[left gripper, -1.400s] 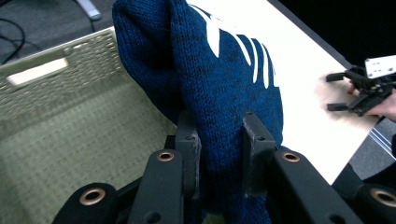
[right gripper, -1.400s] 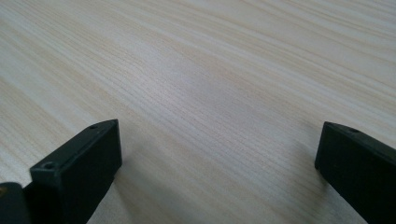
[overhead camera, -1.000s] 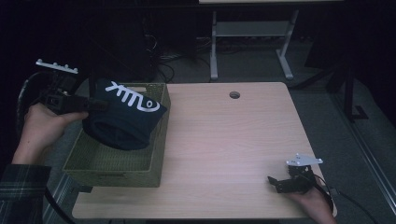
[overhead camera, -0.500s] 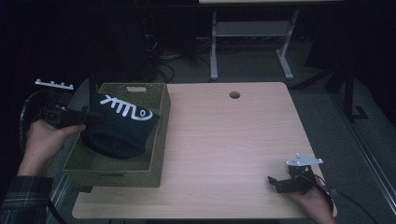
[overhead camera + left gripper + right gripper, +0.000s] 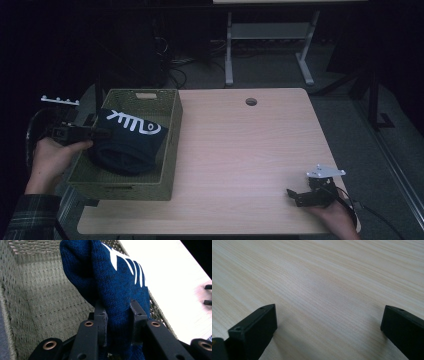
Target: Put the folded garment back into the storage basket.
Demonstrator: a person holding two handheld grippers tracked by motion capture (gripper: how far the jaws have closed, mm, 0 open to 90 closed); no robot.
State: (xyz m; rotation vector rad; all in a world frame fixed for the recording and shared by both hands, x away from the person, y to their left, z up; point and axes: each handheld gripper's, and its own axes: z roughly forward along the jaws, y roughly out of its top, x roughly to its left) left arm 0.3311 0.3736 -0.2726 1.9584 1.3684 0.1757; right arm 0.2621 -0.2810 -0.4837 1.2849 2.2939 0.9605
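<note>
A dark blue knitted garment [image 5: 127, 142] with a white print hangs bunched inside the green woven basket [image 5: 172, 130] at the table's left edge. My left gripper [image 5: 102, 134] reaches in from the basket's left side and is shut on the blue knit [image 5: 117, 292], pinched between both pads. Far off at the table's front right corner, my right gripper [image 5: 291, 196] rests low on the wood, open, with bare tabletop [image 5: 319, 290] between its jaws.
The light wooden table [image 5: 250, 160] has a round cable hole [image 5: 251, 101] near its far edge. A metal desk frame [image 5: 267, 45] and cables stand on the dark floor behind. The basket overhangs the table's left side.
My left gripper has lowered the blue garment from above the basket's rim down into the basket. The right gripper has stayed where it was.
</note>
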